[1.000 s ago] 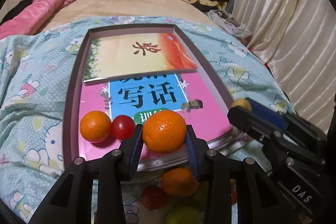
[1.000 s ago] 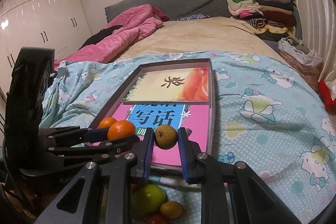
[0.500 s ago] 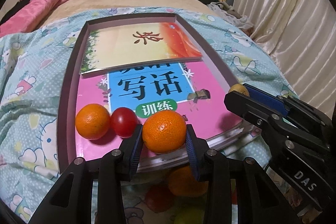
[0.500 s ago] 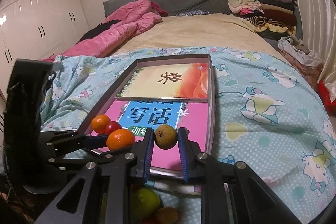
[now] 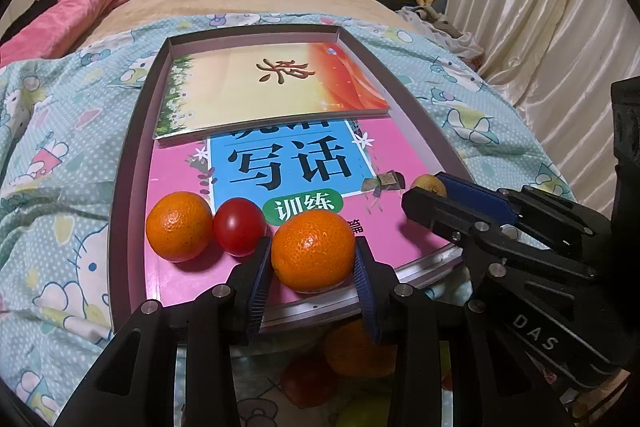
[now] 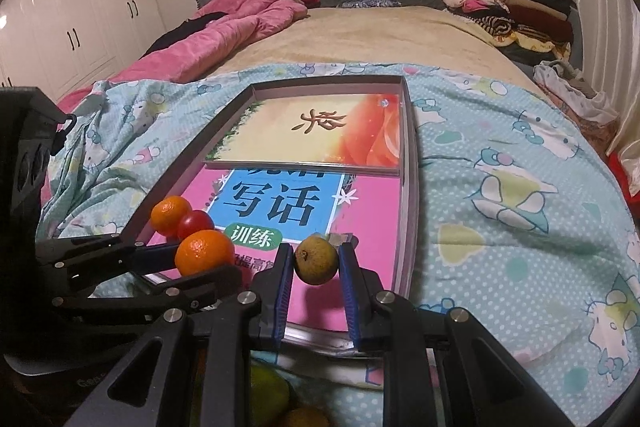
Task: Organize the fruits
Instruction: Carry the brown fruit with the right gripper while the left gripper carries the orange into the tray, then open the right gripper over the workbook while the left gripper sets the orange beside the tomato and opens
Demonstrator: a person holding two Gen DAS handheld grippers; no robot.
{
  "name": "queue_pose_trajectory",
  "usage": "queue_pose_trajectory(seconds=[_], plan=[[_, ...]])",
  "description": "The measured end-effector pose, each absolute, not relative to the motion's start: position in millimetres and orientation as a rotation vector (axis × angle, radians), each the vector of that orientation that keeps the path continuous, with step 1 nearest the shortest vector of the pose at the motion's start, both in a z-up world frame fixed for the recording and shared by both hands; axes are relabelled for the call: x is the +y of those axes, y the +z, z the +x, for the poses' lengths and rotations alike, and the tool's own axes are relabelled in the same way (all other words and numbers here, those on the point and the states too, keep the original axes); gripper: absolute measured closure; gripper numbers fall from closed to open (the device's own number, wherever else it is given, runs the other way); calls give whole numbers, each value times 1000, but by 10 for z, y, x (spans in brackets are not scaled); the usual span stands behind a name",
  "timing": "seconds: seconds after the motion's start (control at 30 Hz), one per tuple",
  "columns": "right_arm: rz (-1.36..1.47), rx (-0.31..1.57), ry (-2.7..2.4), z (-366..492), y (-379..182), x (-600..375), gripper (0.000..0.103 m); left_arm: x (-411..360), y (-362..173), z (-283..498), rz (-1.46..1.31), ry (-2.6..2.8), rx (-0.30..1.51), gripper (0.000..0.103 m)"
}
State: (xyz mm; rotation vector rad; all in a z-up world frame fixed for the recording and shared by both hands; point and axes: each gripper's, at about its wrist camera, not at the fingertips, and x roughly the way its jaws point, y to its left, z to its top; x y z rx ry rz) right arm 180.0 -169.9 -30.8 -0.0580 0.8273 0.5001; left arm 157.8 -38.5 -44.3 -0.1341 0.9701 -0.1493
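My left gripper (image 5: 314, 263) is shut on an orange (image 5: 313, 250) and holds it over the near end of a shallow grey tray (image 5: 132, 131), on a pink book (image 5: 176, 171). A second orange (image 5: 179, 226) and a red tomato (image 5: 239, 227) lie on the book to its left. My right gripper (image 6: 316, 267) is shut on a small brownish-yellow fruit (image 6: 316, 259) over the tray's near right part. The left gripper also shows in the right wrist view (image 6: 200, 255).
The tray (image 6: 412, 187) lies on a blue cartoon quilt (image 6: 520, 187) on a bed and holds two books. More fruit lies below the tray's near edge: an orange (image 5: 356, 351), a tomato (image 5: 308, 383), a green fruit (image 6: 268, 395). Curtains (image 5: 560, 27) hang at right.
Both grippers have moved forward and down over the tray's near end with their fruit. The held orange now sits beside the tomato, close to the pink book.
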Motion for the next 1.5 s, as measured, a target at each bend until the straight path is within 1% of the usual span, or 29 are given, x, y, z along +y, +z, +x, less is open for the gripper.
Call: queue_pose_trajectory(seconds=[0.4,0.73,1.03,1.17,1.4,1.5], plan=[[-109,815,486,1747,-387,-1686,80,-375,-435,1584,-114,-144,972,63],[-80,814,491,1746,-374,-1731,80,-351,-446,1594,-131,-153,974,63],[3,824,503,1776,-351,-1830,79,-322,-446,1600,-166,-160,976,62],[17,822,501,1774,-333,-1849,73,-312,-448,1590,-174,-162,976,62],[40,813,499,1785,-318,-1882,72,-294,-437,1573,-185,-169,975,62],[41,807,497,1780,-308,-1891,70,-285,-400,1555,-191,-173,961,60]])
